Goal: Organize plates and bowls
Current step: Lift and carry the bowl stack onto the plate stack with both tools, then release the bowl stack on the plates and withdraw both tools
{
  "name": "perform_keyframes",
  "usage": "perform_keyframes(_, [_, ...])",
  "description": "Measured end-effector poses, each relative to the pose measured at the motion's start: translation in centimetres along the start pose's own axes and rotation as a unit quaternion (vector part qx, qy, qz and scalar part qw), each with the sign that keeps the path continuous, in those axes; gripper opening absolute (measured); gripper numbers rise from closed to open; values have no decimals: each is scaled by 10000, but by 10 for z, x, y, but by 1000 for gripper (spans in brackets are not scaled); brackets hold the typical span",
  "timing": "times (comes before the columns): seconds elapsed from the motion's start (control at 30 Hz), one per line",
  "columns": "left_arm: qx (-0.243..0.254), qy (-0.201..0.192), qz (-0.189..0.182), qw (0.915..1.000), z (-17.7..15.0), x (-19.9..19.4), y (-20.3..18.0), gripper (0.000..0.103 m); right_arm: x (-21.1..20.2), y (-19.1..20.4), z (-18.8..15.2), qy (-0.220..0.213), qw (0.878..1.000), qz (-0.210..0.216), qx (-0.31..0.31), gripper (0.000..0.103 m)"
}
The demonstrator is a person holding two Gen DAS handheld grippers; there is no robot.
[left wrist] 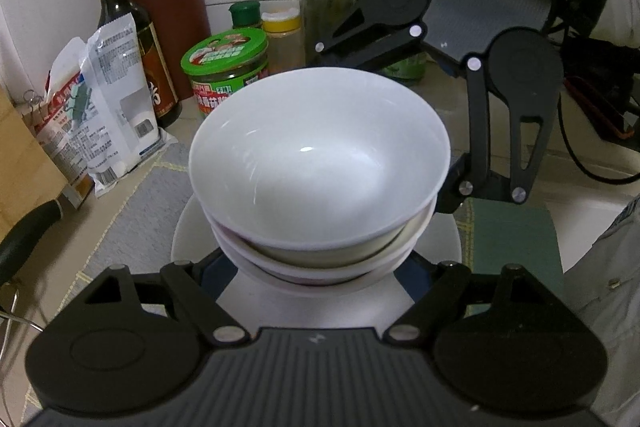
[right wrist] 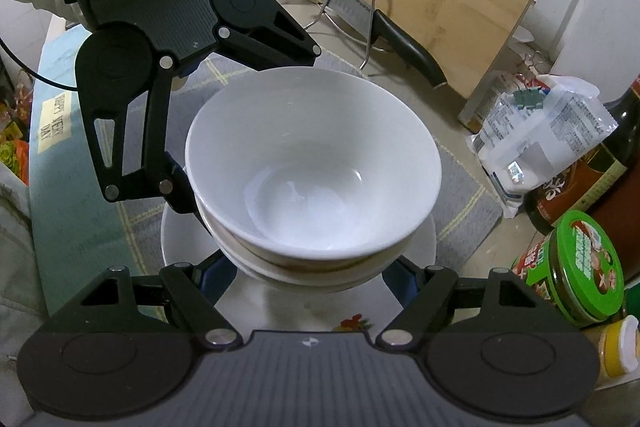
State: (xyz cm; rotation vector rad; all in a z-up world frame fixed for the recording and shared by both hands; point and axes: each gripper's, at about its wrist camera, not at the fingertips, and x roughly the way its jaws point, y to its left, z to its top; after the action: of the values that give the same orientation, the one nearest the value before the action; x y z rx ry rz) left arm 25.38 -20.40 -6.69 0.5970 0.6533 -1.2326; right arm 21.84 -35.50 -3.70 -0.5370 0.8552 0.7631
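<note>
The stack of bowls (left wrist: 316,163) stands on a white plate (left wrist: 448,243) on the grey mat (left wrist: 132,227). The left gripper (left wrist: 318,267) is clamped on the stack's lower bowls from 6 o'clock. The right gripper (right wrist: 308,275) straddles the same stack from the opposite side, but pad contact is hidden under the rim, so its state cannot be told. A green-lidded jar (left wrist: 224,55) stands at 11 o'clock in the left wrist view.

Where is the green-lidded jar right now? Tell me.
In the left wrist view the green-lidded jar stands behind the stacked bowls, left of centre, between the dark sauce bottle and a yellow-capped jar.
</note>
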Motion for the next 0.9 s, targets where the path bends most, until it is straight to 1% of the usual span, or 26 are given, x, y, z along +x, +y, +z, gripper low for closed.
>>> perform_keyframes(0.23, [-98, 74, -39, 9999, -3, 6, -1, 84, 5, 1, -2, 71, 10000, 31, -32, 83])
perform_keyframes(0.43, [-68, 36, 0, 10000, -3, 6, -1, 85, 6, -2, -4, 63, 9999, 68, 108, 84])
perform_keyframes(0.47, [-34, 25, 40, 10000, -3, 6, -2, 87, 6, -1, -4, 56, 9999, 63, 112, 84])
perform_keyframes(0.5, [27, 17, 106, 9999, -3, 5, -4, 93, 6, -1, -4, 55, 9999, 69, 118, 85])
perform_keyframes(0.53, [77, -13, 169, 9998, -4, 5, -5, 95, 6, 0, -4, 53, 9999, 93, 125, 87])
perform_keyframes(0.57, [79, -25, 224, 9997, -4, 4, -5, 99, 6, 0, -5, 40, 9998, 132, 123, 93])
perform_keyframes(0.63, [17, -1, 240, 9997, -5, 3, -3, 100, 3, 4, -4, -83, 9999, 81, 65, 103])
perform_keyframes(0.77, [-87, 84, 364, 9993, -13, 2, -2, 100, 3, 4, -4, -69, 9999, 17, 81, 103])
perform_keyframes(0.9, [-269, -73, 579, 9979, -21, -12, -8, 100, -2, 4, -8, -110, 9998, -62, 177, 103])
